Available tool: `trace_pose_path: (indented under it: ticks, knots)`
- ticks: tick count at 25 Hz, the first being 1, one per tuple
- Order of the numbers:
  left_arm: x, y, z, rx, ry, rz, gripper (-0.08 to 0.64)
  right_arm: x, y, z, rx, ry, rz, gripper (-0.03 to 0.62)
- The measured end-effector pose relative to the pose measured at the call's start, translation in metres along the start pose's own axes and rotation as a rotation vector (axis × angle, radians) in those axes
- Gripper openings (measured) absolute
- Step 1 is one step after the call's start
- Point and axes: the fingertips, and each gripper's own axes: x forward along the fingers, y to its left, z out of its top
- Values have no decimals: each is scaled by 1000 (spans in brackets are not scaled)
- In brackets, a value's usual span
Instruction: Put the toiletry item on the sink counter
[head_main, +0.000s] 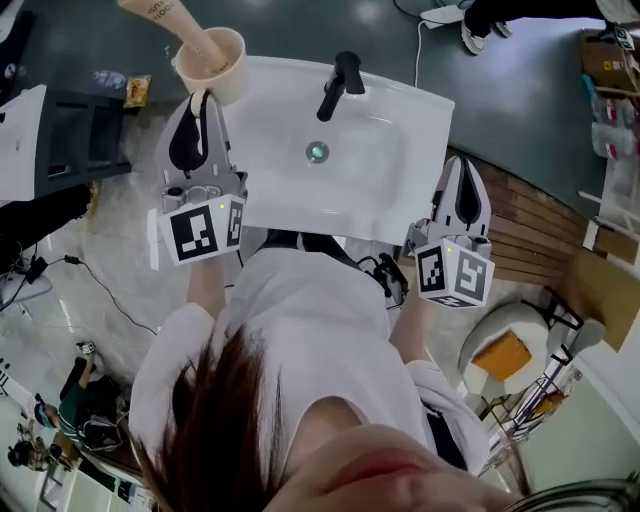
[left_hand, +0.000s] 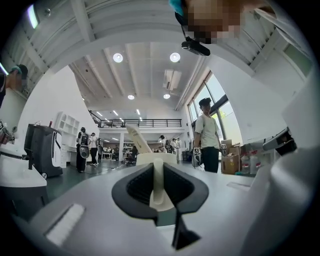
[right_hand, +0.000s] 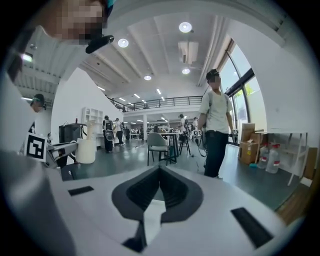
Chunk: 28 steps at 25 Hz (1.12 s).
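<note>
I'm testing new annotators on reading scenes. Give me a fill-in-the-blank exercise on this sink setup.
1. The left gripper grips the cream cup by its ___.
2. The faucet on the white sink is coloured ___.
3. The right gripper, at the sink's front corner, holds ___.
4. The tube stands inside the ___.

Missing words: handle; black; nothing; cup

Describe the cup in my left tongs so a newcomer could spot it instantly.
Start at the white sink with the black faucet and look to its far left corner. There the left tongs pinch the handle of a beige cup. It is the only cup in view, and a cream tube leans out of it.
</note>
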Motion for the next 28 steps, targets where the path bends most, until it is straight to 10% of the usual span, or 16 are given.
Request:
trace_pose_path:
  ticks: [28]
  knots:
    - [41, 29, -115, -36, 99, 64, 46, -9, 39, -80, 32, 178, 33, 5]
